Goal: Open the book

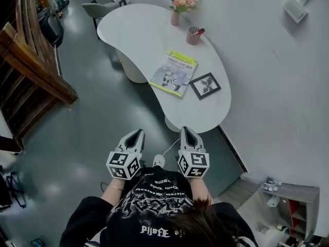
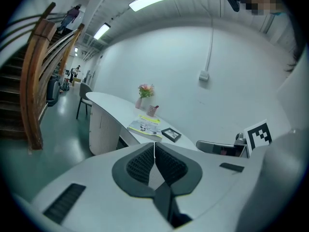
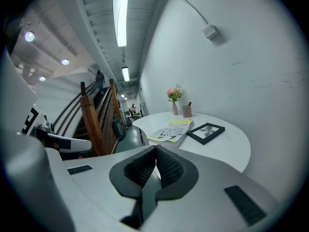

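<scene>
Item: closed yellow-and-white paperback book (image 1: 174, 73), flat at the near-left edge of the white curved tabletop (image 1: 144, 35), long axis running away from me. I hold left gripper (image 1: 138, 133) and right gripper (image 1: 185, 129) with jaws pressed together, empty, well short of it; the right looks slightly nearer.

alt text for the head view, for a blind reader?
Closed book lies on a curved white table beside a black picture frame, with a pink cup and a vase of flowers further along. Below, a person seen from above holds the left gripper and right gripper, both shut and empty, short of the table.
</scene>
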